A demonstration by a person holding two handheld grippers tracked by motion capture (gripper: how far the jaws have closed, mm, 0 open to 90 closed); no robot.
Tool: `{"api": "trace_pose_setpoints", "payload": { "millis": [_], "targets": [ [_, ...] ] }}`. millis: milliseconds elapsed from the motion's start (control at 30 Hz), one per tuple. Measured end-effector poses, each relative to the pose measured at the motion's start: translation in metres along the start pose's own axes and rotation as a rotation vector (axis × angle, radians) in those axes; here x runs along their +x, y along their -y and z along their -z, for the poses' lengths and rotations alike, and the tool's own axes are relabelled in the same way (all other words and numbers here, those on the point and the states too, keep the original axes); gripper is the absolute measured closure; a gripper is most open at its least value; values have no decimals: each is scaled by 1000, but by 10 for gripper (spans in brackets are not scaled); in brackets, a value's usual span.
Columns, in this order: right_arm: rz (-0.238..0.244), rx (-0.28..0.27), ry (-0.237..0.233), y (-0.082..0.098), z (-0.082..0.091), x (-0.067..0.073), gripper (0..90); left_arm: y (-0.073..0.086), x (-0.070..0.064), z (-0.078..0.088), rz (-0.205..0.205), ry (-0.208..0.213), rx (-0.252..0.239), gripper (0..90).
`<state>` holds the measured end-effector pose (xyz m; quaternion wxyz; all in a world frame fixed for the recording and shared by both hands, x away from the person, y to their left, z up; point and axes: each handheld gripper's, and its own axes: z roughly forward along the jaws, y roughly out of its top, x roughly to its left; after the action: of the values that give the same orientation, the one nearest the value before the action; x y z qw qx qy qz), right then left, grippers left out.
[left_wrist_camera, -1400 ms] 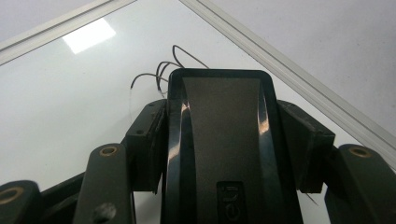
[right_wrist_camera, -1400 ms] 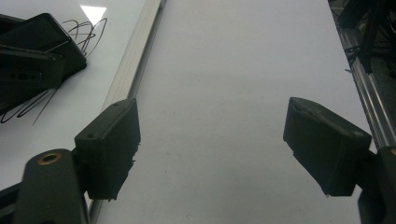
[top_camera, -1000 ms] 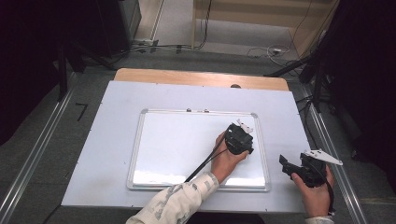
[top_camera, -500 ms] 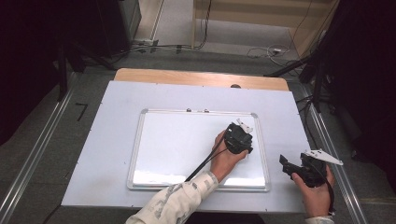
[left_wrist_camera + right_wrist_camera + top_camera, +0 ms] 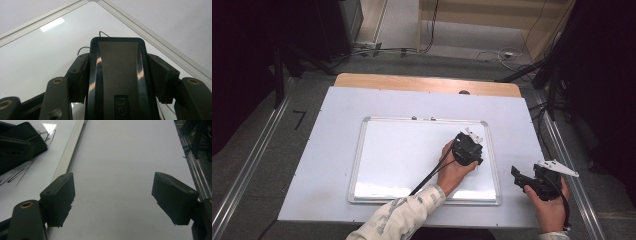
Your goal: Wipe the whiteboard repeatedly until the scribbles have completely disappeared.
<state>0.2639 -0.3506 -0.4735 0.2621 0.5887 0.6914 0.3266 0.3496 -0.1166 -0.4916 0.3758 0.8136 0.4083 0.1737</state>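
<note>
A white whiteboard [image 5: 402, 155] with a silver frame lies flat on the table. My left gripper [image 5: 468, 149] hovers low over its right part, shut on a black eraser with a grey felt face [image 5: 117, 57]. In the left gripper view both pads press the eraser's sides, and thin black pen marks [image 5: 83, 48] show beside its tip. My right gripper [image 5: 519, 175] is held to the right of the board over the bare table. Its jaws [image 5: 113, 197] stand open with nothing between them. The right gripper view also catches the eraser [image 5: 30, 135] and pen scribbles [image 5: 15, 176] at its upper left.
The table's white top [image 5: 337, 125] surrounds the board, with a wooden strip [image 5: 412, 82] along the far edge. Metal rails [image 5: 562, 150] run along both sides. Cables lie on the floor behind. Two small dark pieces [image 5: 422, 118] sit on the board's top frame.
</note>
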Motion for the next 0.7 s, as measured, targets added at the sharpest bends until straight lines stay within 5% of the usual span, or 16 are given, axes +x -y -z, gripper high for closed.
{"api": "trace_pose_setpoints", "payload": {
  "millis": [700],
  "targets": [
    [4, -2, 0, 0, 0, 1, 176, 4, -18, 3, -38, -8, 0, 411]
  ]
}}
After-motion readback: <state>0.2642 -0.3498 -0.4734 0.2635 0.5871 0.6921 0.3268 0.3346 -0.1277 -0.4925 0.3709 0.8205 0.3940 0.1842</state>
